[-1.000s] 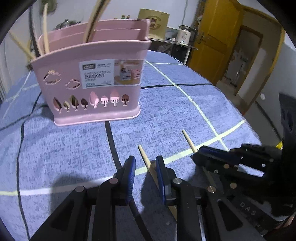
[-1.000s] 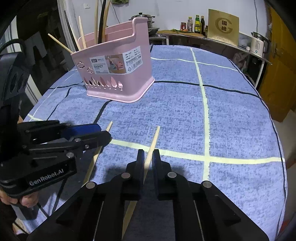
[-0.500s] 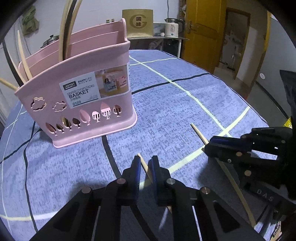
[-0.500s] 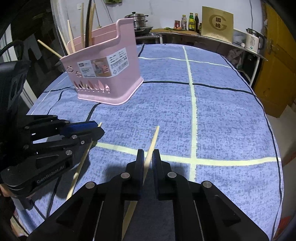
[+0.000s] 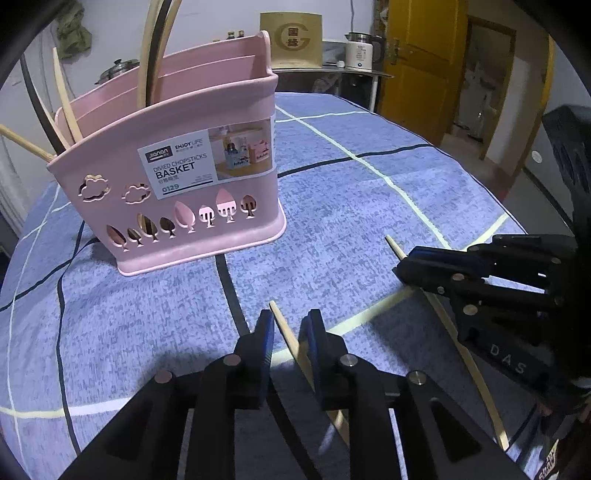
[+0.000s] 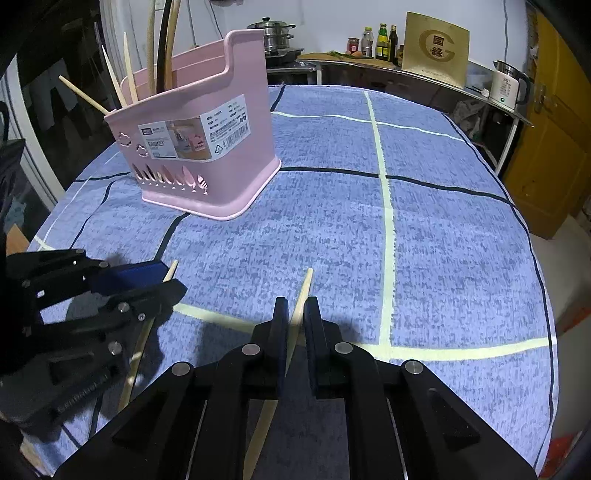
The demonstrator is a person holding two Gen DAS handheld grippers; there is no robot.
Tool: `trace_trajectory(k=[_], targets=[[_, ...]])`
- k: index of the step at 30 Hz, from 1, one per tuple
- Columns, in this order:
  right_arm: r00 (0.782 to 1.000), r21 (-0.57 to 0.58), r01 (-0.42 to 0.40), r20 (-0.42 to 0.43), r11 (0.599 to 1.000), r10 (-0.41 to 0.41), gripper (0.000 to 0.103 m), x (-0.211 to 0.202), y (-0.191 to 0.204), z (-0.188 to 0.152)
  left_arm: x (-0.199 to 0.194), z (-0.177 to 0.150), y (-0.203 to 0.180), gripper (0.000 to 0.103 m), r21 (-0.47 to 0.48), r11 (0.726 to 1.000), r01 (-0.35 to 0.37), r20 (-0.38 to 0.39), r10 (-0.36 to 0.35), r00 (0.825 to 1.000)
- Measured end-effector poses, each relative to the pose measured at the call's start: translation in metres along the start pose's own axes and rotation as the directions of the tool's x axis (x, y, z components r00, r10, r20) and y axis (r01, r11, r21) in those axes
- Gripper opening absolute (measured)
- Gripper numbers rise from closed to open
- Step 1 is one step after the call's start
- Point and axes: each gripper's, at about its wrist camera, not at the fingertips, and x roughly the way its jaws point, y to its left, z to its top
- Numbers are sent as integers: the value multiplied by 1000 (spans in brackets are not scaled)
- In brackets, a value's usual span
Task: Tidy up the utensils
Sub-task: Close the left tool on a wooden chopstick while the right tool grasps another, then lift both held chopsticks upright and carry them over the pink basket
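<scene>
A pink chopsticks basket [image 5: 177, 192] stands on the blue tablecloth and holds several chopsticks and utensil handles; it also shows in the right wrist view [image 6: 207, 147]. My left gripper [image 5: 290, 328] has a wooden chopstick [image 5: 284, 328] between its blue pads, the jaws slightly apart around it. My right gripper [image 6: 295, 314] is shut on a second wooden chopstick [image 6: 301, 299]. Each gripper shows in the other's view: the right gripper [image 5: 410, 266] to the right, the left gripper [image 6: 166, 277] to the left. Both chopstick tips point toward the basket.
The round table [image 6: 443, 229] has a blue cloth with pale and dark grid lines. Behind it stand a counter with bottles [image 6: 380, 40], a pot [image 6: 271, 33], a kettle [image 6: 508, 86] and a yellow door [image 5: 421, 59]. The table edge curves at the right.
The left gripper closed on its chopstick, then its jaws widened a little. Both grippers moved up and toward the basket with their chopsticks.
</scene>
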Motion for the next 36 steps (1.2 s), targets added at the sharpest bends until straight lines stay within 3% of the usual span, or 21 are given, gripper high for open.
trace_trajectory(k=[3, 5, 10, 22, 36], targets=[[1000, 3, 1, 0, 1000, -1, 7, 1, 1, 3, 2, 1, -5, 17, 3, 1000, -6, 6, 6, 1000], [1000, 7, -7, 1, 1000, 7, 6, 1, 1, 3, 4, 4, -7, 10, 4, 1000, 10, 2, -10, 1000], [999, 16, -35, 30, 999, 34, 6, -9, 0, 5, 1, 7, 1, 6, -29, 998, 60, 0, -60, 998], [985, 1, -87, 149, 996, 86, 6, -53, 9, 25, -61, 29, 26, 4, -46, 991, 127, 133, -120, 984], [944, -15, -119, 308, 993, 118, 6, -110, 19, 52, -142, 55, 44, 4, -27, 992, 122, 294, -109, 950]])
